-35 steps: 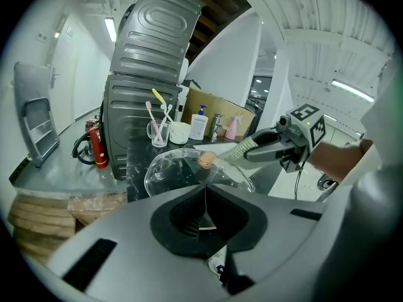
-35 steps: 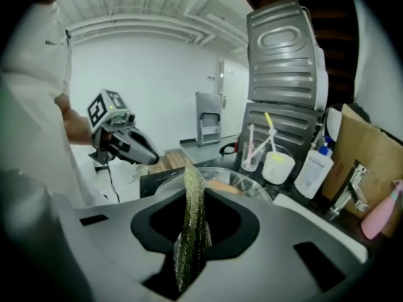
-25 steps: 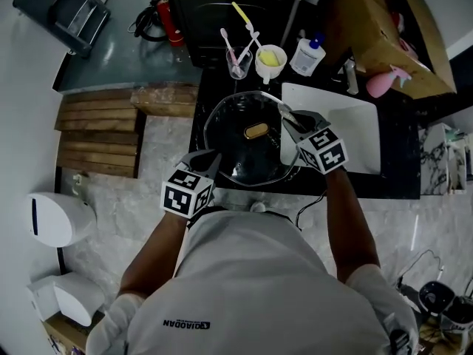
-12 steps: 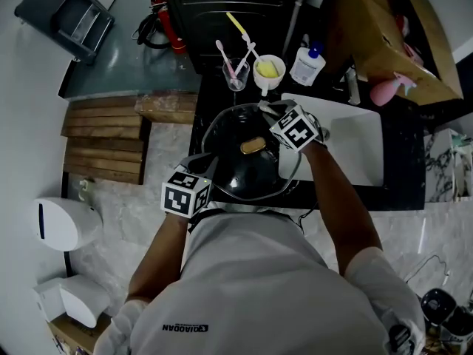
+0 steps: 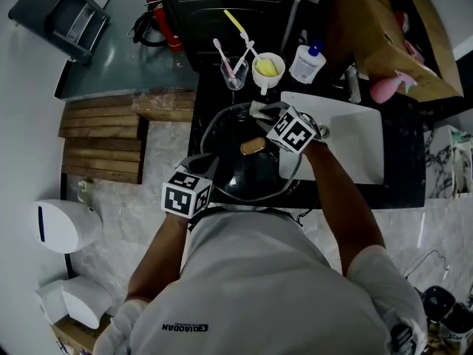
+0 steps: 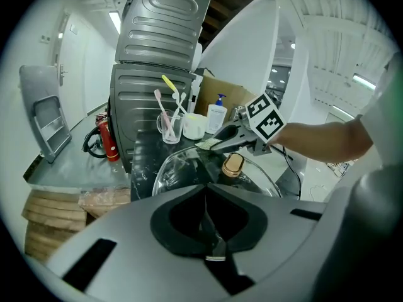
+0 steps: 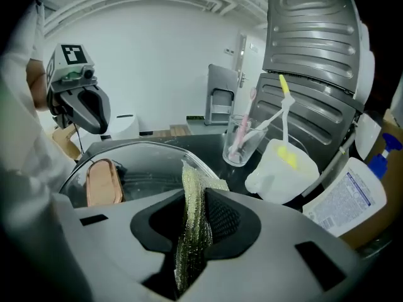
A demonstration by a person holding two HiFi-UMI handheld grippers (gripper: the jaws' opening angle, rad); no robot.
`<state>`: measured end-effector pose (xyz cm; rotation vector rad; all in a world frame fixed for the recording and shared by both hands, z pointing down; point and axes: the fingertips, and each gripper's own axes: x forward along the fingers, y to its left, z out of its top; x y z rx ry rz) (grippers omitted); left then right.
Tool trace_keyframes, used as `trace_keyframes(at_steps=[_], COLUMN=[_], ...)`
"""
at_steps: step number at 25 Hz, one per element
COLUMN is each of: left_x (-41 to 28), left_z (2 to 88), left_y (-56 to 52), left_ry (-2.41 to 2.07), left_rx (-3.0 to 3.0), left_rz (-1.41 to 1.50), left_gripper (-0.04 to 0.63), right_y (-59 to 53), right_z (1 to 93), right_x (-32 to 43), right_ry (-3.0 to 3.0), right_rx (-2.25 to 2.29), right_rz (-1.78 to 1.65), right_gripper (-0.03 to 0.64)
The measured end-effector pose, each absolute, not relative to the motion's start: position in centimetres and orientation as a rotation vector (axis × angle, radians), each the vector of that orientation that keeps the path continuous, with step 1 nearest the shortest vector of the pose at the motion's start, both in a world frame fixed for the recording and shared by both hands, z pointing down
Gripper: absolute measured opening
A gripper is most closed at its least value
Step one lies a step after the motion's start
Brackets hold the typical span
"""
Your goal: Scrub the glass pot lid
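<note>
Glass fills the middle of the head view: the round glass pot lid (image 5: 236,170) with its brass-coloured knob (image 5: 253,146) sits on the dark surface (image 5: 399,180), in front of the person. The left tongs (image 5: 210,163) meet the lid's near rim. The right tongs (image 5: 264,112) reach over its far edge and carry a yellow-green mesh scouring pad (image 5: 256,107) that rests at that rim. Just behind the lid stand a clear glass tumbler (image 5: 236,71) with toothbrushes, a white cup (image 5: 269,69) and a white bottle with a blue cap (image 5: 306,56).

In the left gripper view, the left tongs (image 6: 206,190) are pressed together on the lid's (image 6: 182,168) thin metal edge, which runs between them. Beyond the knob (image 6: 232,165), the right tongs (image 6: 217,146) lay the pad (image 6: 205,145) on the far rim.

In the right gripper view, the right tongs (image 7: 195,228) are clamped on the scouring pad (image 7: 191,231), which stands up between them as a folded strip, its upper end against the lid's (image 7: 148,162) rim. The knob (image 7: 104,181) lies to the left, and the left tongs (image 7: 88,109) show at the lid's opposite side. The tumbler (image 7: 242,140), the cup (image 7: 277,168) and the bottle (image 7: 346,197) stand to the right, close to the lid but apart from it.
</note>
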<state>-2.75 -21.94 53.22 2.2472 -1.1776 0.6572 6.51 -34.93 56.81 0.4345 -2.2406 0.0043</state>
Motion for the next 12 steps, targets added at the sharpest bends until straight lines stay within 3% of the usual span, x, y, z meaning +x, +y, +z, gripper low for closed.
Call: trace_keyframes(at_steps=[12], left_x=[-2.2], left_z=[53.6], left_y=[-21.6], left_ry=[-1.119], left_rx=[2.273], left_rz=[0.668], left_gripper=[0.018], right_y=[-32.0], right_z=[56.5], right_x=[8.3], right_ry=[-2.277], right_rx=[0.414], right_rz=[0.042], right_gripper=[0.097])
